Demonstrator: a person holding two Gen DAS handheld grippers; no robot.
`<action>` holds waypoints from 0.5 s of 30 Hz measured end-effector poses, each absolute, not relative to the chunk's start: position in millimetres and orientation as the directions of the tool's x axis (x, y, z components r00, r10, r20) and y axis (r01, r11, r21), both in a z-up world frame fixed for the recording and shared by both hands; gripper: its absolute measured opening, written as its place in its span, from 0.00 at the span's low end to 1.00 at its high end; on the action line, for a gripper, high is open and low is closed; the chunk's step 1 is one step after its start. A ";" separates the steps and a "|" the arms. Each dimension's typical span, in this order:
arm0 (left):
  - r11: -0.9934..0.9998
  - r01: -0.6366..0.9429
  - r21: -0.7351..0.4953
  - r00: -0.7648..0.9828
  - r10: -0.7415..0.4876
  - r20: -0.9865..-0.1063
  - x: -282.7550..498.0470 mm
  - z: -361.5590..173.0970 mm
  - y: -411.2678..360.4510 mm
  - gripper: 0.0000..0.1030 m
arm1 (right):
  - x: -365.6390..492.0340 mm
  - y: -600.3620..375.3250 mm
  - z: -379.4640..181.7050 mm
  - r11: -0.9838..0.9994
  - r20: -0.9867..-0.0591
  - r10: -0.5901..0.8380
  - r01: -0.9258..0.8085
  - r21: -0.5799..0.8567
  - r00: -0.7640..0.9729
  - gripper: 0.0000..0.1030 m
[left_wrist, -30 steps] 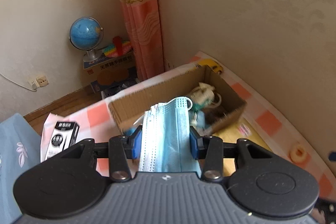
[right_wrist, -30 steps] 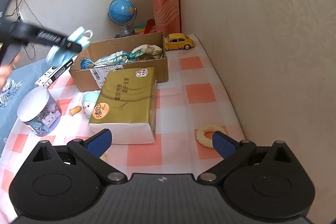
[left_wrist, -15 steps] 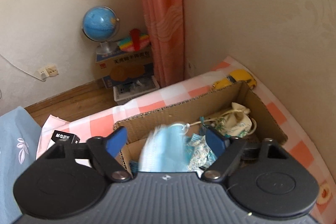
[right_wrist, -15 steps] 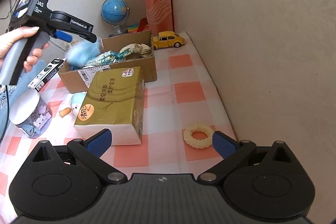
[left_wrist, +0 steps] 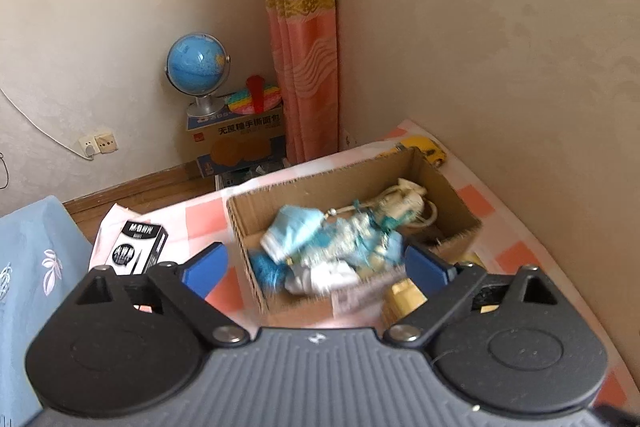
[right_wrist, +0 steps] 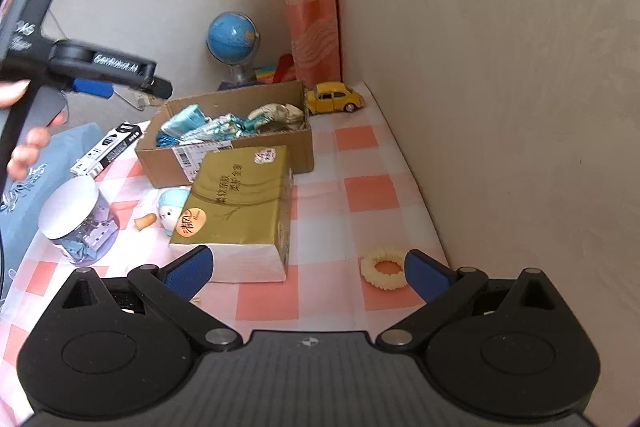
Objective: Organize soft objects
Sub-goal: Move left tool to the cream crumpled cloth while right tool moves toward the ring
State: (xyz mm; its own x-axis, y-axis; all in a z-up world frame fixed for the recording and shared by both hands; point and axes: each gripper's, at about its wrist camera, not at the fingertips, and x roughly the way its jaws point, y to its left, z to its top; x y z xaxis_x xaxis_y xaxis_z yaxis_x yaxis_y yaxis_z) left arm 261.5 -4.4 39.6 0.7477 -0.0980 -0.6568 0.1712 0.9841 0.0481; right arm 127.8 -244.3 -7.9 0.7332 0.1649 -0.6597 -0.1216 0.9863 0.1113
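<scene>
A brown cardboard box [left_wrist: 444, 183] [right_wrist: 248, 99] stands on the checked cloth and holds several soft things. A blue face mask [left_wrist: 294, 227] [right_wrist: 184, 119] lies crumpled in its left part, beside teal patterned cloth [left_wrist: 360, 239] and a cream pouch [left_wrist: 404, 195]. My left gripper [left_wrist: 316, 265] is open and empty, above the box's near side; it also shows in the right wrist view [right_wrist: 120, 87]. My right gripper [right_wrist: 306, 269] is open and empty, low over the cloth. A cream hair scrunchie [right_wrist: 384, 267] lies just left of its right finger.
A gold tissue pack [right_wrist: 240, 203] lies before the box, with a small blue plush [right_wrist: 172, 211] and a clear jar [right_wrist: 80, 219] to its left. A black-and-white carton [left_wrist: 138, 247] lies left of the box, a yellow toy car [right_wrist: 334, 98] behind it. Walls close the right side.
My left gripper opened and let go of the blue mask, which dropped into the box. The gripper then rose and pulled back. The right gripper shifted slightly and stayed open.
</scene>
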 end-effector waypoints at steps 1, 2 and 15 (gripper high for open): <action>0.984 0.168 0.052 0.749 -0.093 -0.656 252.8 38.5 -5.1 0.93 | 126.9 -243.8 -8.2 0.986 -0.657 0.167 -0.128 0.108 0.735 1.00; 0.985 0.165 0.058 0.749 -0.087 -0.657 243.1 37.5 -5.4 0.93 | 125.2 -243.4 -8.9 0.986 -0.654 0.168 -0.135 0.100 0.738 1.00; 0.986 0.167 0.025 0.735 -0.108 -0.669 137.2 -5.6 -14.4 0.93 | 101.5 -252.7 -42.1 0.988 -0.692 0.148 -0.140 0.068 0.707 1.00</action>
